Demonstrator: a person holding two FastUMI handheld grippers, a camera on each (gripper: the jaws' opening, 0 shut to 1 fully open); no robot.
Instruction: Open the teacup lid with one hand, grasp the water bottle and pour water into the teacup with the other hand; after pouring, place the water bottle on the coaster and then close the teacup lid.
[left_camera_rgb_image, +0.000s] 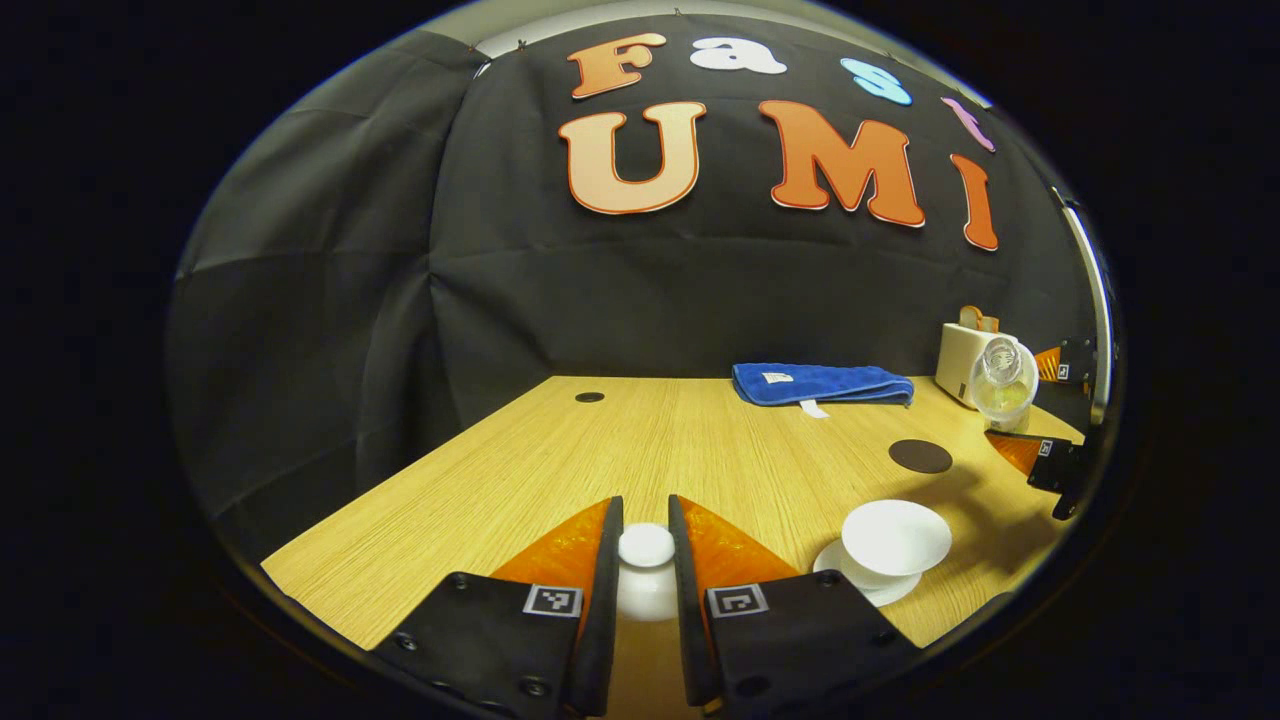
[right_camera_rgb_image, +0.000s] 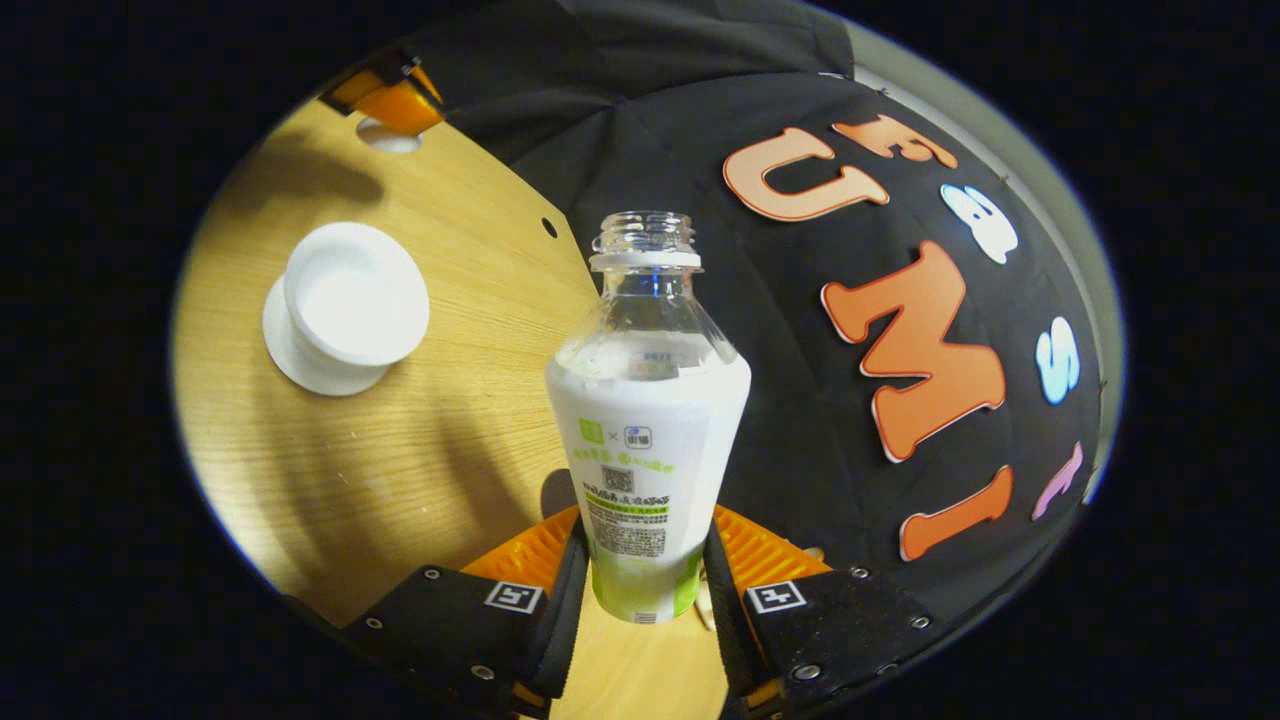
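My left gripper (left_camera_rgb_image: 645, 505) is shut on the knob of the white teacup lid (left_camera_rgb_image: 646, 545), held just above the wooden table (left_camera_rgb_image: 640, 440). The white teacup (left_camera_rgb_image: 895, 537) stands uncovered on its saucer to the right of it. Farther right, my right gripper (left_camera_rgb_image: 1040, 410) holds the water bottle (left_camera_rgb_image: 1003, 385) in the air, mouth turned my way. In the right gripper view, the right gripper (right_camera_rgb_image: 645, 530) is shut on the capless, labelled bottle (right_camera_rgb_image: 645, 430); the open teacup (right_camera_rgb_image: 350, 305) lies to its left. The left gripper (right_camera_rgb_image: 385, 100) with the lid (right_camera_rgb_image: 388, 137) shows far off. No stream of water is visible.
A dark round coaster (left_camera_rgb_image: 920, 456) lies on the table behind the teacup. A folded blue towel (left_camera_rgb_image: 822, 383) rests by the back wall, with a white toaster-like appliance (left_camera_rgb_image: 962, 362) to its right. A small dark hole (left_camera_rgb_image: 589, 397) marks the table's far left.
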